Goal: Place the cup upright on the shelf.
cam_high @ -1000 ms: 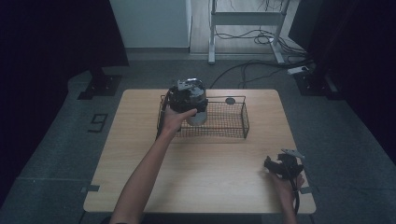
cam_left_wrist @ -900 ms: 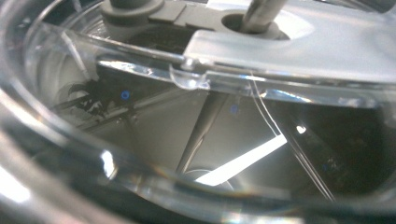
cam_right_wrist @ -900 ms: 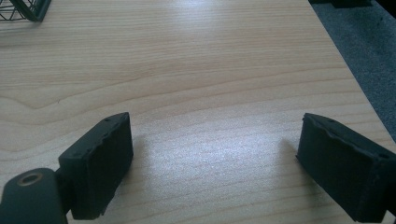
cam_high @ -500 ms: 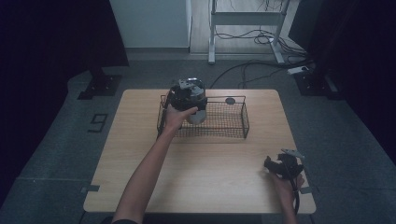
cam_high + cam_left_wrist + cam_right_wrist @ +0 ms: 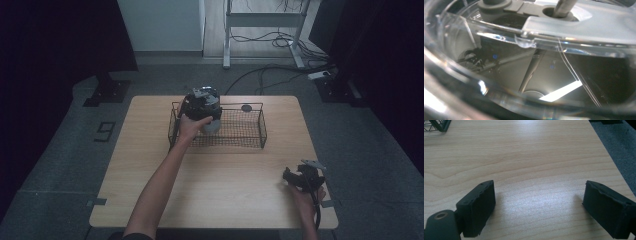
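- Light wooden rectangular table [image 5: 215, 200]: standing on a grey carpeted floor [image 5: 60, 165], with the person's forearms reaching in from its near edge.
- Black wire-mesh rectangular basket [image 5: 247, 131]: sitting on the far half of the table, its long side running left to right.
- Clear plastic lidded container [image 5: 212, 124]: showing as a pale rounded shape in the left end of the basket, just beneath the left gripper. In the left gripper view its transparent curved wall [image 5: 499, 82] is pressing close against the camera, with a pale grey lid part [image 5: 584, 22] across the top and a thin metal rod [image 5: 530, 70] slanting down inside.
- Left gripper [image 5: 201, 104]: hanging over the left end of the basket, the left hand [image 5: 192, 127] wrapping it from the near side. Its jaws are hidden in both views, so I cannot tell whether they are spread or gripping the container.
- Right gripper [image 5: 299, 178]: resting low over the near right corner of the table, well apart from the basket, the right hand [image 5: 302, 196] holding it from behind and its cable trailing toward the table edge. In the right gripper view its two black jaws are standing wide apart [image 5: 539, 207] with bare wood between them, holding nothing.
- Small dark round disc [image 5: 246, 108]: lying on the table just beyond the far rim of the basket.
- Corner of the basket [image 5: 436, 125]: appearing at the upper left of the right gripper view, far from the jaws.
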`<state>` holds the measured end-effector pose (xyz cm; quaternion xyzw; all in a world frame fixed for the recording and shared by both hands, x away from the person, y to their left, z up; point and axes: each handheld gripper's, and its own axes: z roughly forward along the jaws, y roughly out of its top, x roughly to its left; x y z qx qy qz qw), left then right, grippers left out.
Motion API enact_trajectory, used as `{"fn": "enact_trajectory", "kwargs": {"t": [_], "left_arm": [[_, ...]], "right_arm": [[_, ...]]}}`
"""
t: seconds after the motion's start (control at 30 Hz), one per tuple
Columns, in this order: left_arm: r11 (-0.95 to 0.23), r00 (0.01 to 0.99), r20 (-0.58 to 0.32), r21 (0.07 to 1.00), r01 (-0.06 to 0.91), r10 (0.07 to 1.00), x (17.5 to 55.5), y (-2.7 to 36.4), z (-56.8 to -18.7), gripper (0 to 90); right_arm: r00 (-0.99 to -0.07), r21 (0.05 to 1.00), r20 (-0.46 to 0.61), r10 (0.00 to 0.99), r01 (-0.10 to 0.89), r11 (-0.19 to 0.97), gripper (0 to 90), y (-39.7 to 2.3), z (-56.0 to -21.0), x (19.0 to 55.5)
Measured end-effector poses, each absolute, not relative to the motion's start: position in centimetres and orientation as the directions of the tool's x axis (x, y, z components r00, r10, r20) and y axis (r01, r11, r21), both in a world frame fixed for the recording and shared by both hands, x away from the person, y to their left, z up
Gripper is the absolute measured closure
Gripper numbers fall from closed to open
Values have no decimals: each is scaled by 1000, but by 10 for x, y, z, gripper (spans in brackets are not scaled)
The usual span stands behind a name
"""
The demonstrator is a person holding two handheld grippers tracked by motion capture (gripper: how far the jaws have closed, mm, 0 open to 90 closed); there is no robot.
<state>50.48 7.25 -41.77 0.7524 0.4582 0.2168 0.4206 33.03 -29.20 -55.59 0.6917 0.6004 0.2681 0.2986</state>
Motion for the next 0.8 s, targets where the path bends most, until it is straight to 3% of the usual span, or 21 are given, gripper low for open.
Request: {"fn": "enact_trajectory", "kwargs": {"t": [0.8], "left_arm": [[-232, 459, -66, 794, 562, 886, 514, 67, -458, 40]], "right_arm": [[136, 735, 12, 991, 670, -101, 111, -292, -556, 330]]}}
